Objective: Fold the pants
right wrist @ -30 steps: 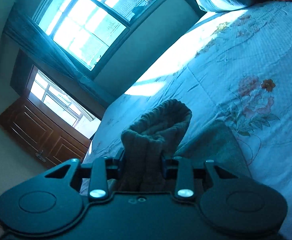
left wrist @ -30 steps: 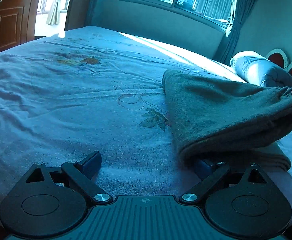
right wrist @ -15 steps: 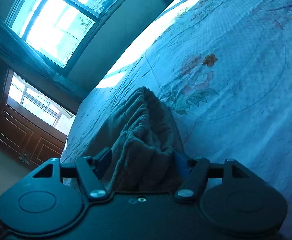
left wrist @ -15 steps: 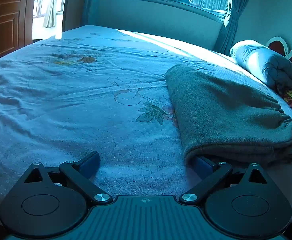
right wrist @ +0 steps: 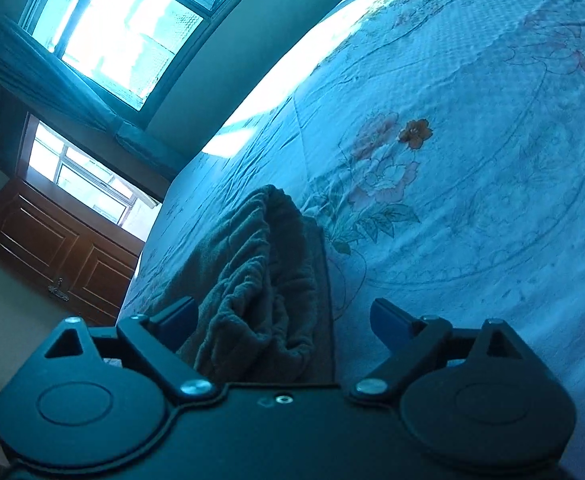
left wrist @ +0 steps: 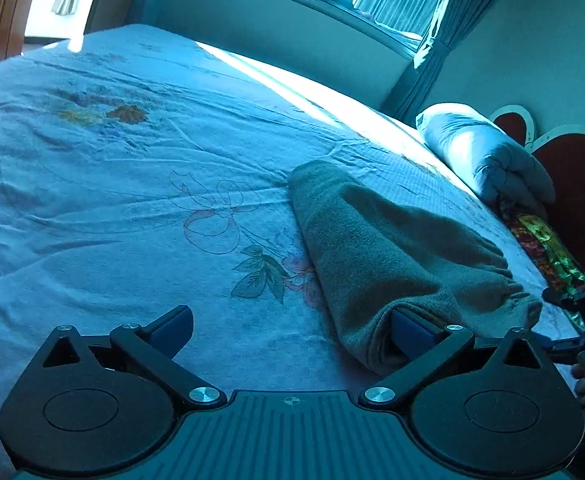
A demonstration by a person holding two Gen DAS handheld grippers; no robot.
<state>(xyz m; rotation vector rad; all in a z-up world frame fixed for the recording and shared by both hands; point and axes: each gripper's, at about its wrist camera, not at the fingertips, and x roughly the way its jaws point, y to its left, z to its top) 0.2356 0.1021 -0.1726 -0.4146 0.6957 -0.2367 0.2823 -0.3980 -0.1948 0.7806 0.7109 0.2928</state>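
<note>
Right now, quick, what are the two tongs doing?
Left tongs: open wide, one finger tucked in the pants fold.
Right tongs: just opened, pants released.

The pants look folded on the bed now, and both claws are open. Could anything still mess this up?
Possibly, in two ways.

1. One finger of the left gripper sits tucked in the fold of the pants. Pulling back carelessly might drag the layers open.

2. The right gripper has just been opening, and the bunched waistband lies loose between its fingers, touching one. It might catch as the gripper leaves and skew the fold on the bedsheet.
</note>
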